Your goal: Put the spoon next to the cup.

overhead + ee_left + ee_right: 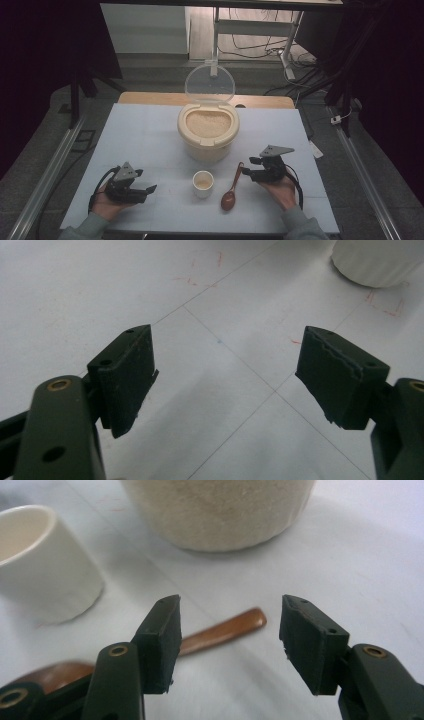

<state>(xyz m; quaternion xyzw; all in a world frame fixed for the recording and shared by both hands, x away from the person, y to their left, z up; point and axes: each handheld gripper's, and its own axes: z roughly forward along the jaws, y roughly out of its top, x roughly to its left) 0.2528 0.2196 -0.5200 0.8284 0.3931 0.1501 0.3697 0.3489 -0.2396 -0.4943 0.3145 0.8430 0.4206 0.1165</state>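
Observation:
A cream rice container (208, 129) with its clear lid (209, 83) tipped up stands at the table's middle, full of rice. In front of it sits a small white cup (203, 183) holding some rice. A brown wooden spoon (231, 190) lies to the cup's right, bowl toward me. My right gripper (248, 167) is open beside the spoon's handle tip; the handle (225, 630) lies on the table just beyond the jaws, untouched. My left gripper (148, 190) rests open at the front left, with bare table between its jaws (225, 375).
The white table top (145, 140) has faint grid lines and red marks. A wooden edge (150, 97) runs along its far side. Metal rails flank the table, with a desk frame and cables on the floor beyond.

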